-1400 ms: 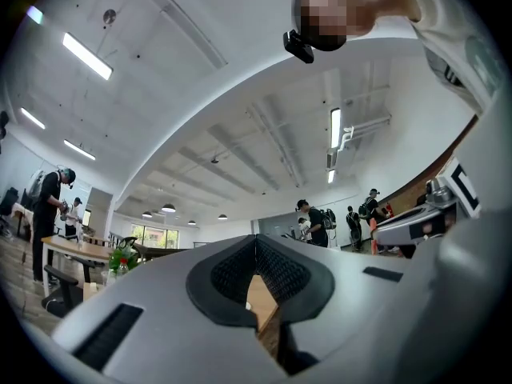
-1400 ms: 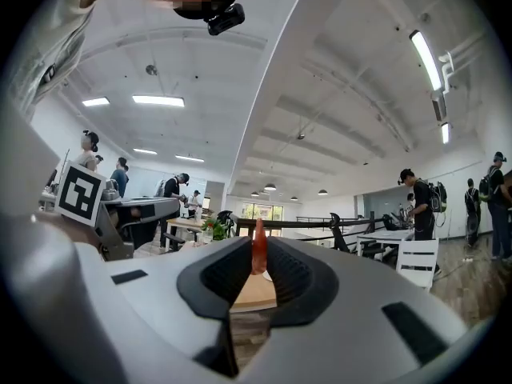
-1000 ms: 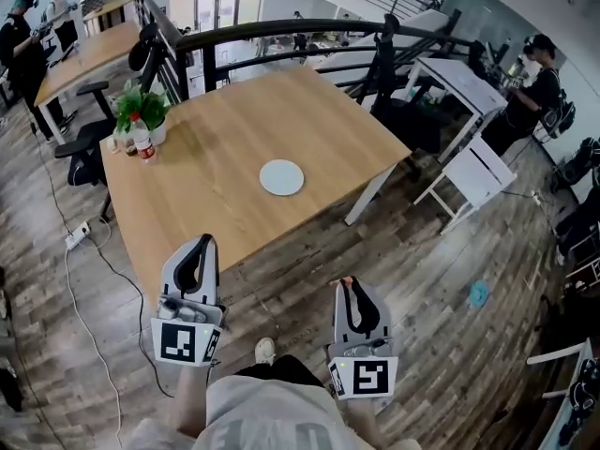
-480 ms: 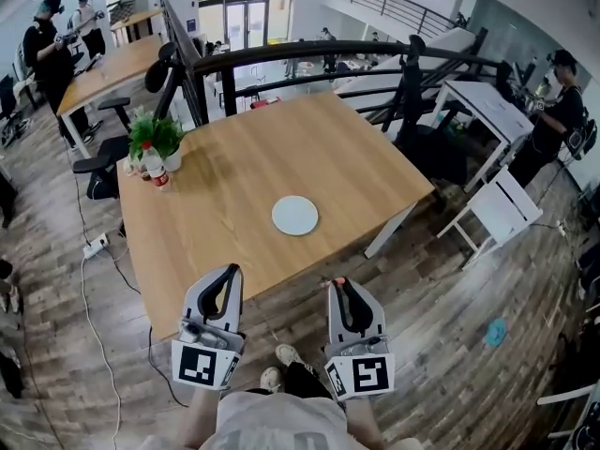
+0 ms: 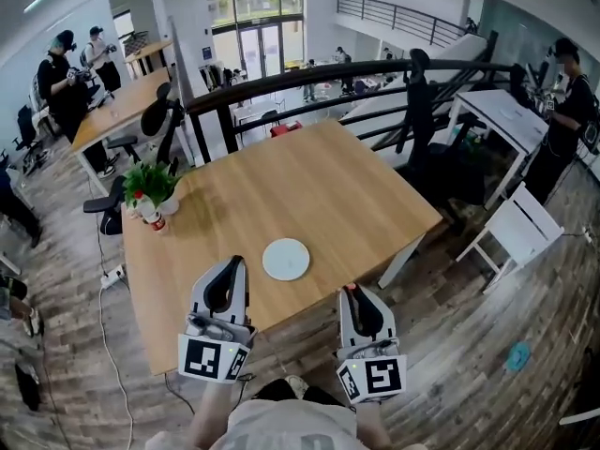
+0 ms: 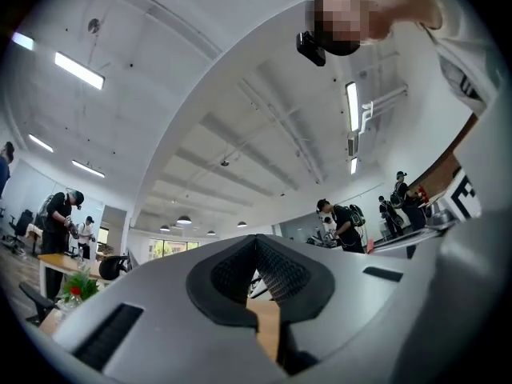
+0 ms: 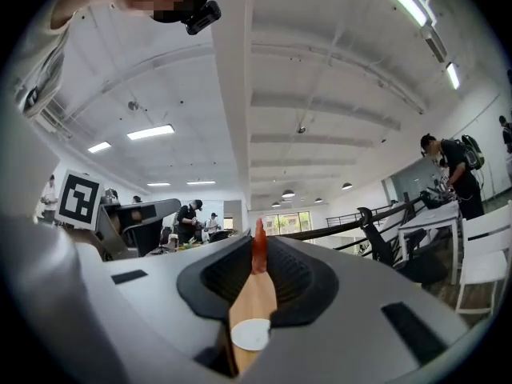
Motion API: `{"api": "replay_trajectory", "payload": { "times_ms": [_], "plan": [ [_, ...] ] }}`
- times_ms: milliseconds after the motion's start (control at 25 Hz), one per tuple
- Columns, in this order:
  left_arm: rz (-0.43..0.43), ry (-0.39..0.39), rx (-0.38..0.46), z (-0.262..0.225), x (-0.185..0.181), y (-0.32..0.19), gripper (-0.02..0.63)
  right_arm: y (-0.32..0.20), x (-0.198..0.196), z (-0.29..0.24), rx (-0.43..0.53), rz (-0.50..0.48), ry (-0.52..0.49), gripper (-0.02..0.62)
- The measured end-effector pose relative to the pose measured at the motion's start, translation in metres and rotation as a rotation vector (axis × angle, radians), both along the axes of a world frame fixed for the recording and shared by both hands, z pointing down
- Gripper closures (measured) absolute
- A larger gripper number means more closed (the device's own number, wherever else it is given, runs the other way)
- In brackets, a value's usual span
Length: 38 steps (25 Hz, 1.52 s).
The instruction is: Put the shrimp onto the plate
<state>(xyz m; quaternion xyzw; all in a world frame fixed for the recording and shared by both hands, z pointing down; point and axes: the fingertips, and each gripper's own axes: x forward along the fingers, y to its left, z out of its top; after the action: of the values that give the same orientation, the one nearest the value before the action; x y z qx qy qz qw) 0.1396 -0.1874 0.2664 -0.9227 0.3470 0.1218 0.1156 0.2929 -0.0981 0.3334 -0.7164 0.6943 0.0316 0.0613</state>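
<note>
A round white plate lies on the wooden table, close to its front edge. My right gripper hangs just off that edge, right of the plate, shut on a small red-orange shrimp that pokes out past the tips. In the right gripper view the shrimp stands up between the dark pads, with the plate showing lower in the gap. My left gripper is over the table's front edge, left of the plate, jaws together with nothing in them.
A potted plant and a red-capped bottle stand at the table's left edge. A black railing runs behind the table. A white table and chair stand at the right. People stand by desks at far left and far right.
The table and plate have come closer. Both grippers have advanced toward the table's front edge, and the left one now overlaps it. The shrimp stays held in the right gripper.
</note>
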Motion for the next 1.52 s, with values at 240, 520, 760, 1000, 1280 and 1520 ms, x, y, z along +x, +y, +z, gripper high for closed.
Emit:
{"api": "replay_trajectory", "payload": {
  "times_ms": [240,520,760,1000,1280,1520],
  "plan": [
    [-0.002,-0.022,-0.023,0.012,0.021,-0.012,0.597,-0.028,0.002,0.008,0.0,-0.143,-0.027,0.531],
    [-0.01,0.0,-0.019,0.015,0.037,-0.047,0.597,-0.069,0.019,0.012,-0.059,-0.133,0.021,0.531],
    [-0.028,-0.002,-0.003,0.019,0.032,-0.087,0.597,-0.122,0.008,0.007,-0.073,-0.17,0.111,0.531],
    [-0.02,-0.026,-0.049,0.042,0.032,-0.101,0.597,-0.167,-0.003,0.046,-0.202,-0.231,0.151,0.531],
    [-0.075,-0.051,-0.123,0.065,0.01,-0.12,0.597,-0.225,-0.018,0.128,-0.403,-0.323,0.094,0.531],
    [-0.13,-0.048,-0.154,0.073,-0.016,-0.14,0.597,-0.258,-0.029,0.214,-0.649,-0.362,0.097,0.531]
  ]
}}
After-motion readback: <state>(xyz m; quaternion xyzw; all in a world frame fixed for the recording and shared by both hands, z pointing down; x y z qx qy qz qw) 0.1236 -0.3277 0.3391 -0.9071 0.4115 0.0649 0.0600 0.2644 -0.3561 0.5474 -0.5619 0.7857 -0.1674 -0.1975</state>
